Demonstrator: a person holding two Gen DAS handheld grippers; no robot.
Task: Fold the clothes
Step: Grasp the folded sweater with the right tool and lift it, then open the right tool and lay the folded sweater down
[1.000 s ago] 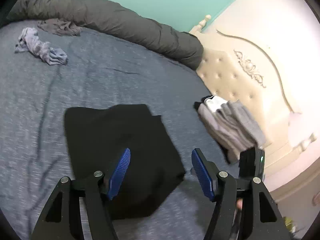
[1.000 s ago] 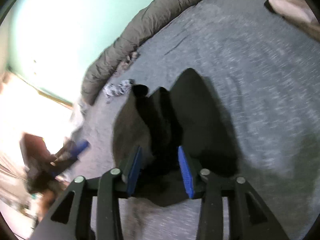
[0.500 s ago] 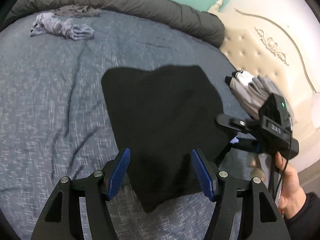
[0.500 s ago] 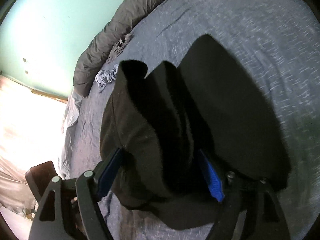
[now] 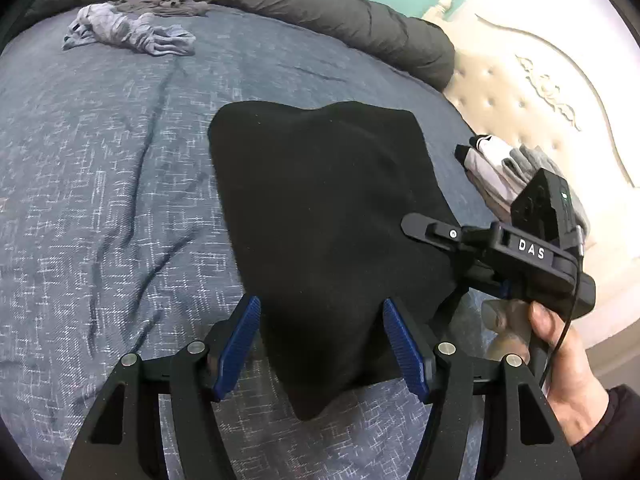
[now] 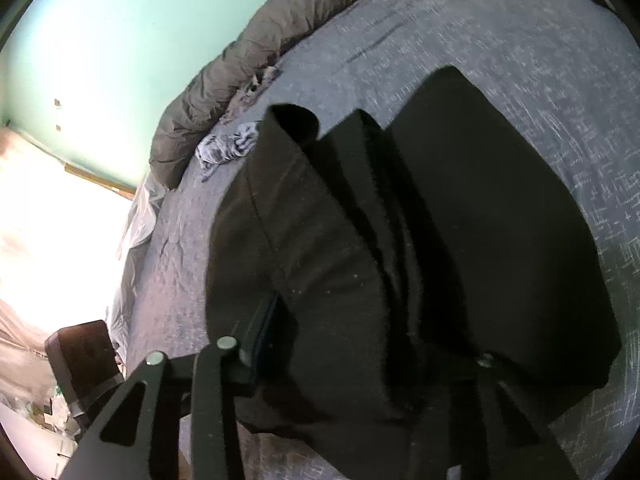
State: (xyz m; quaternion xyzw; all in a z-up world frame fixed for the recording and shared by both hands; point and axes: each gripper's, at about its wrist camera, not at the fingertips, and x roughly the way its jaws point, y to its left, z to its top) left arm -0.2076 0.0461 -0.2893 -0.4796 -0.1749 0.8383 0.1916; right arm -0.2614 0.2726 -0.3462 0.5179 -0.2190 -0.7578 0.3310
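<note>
Lying on the blue-grey bedspread [image 5: 100,208], far left, a crumpled grey garment [image 5: 132,34] sits beside the rolled dark duvet [image 5: 320,8]. Centre: black garment [image 5: 328,216], partly folded, spread on the bed. Left gripper [image 5: 322,348] hovers at its near corner, jaws apart, blue pads [image 5: 236,348] clear of the cloth (corner lies between them, not pinched). Right: right gripper [image 5: 460,248] at the garment's edge, held by a hand [image 5: 560,360]; its jaws are closing with bunched black fabric between them [image 6: 360,340]. Folded grey stack [image 5: 516,168] near the headboard [image 5: 532,92].
</note>
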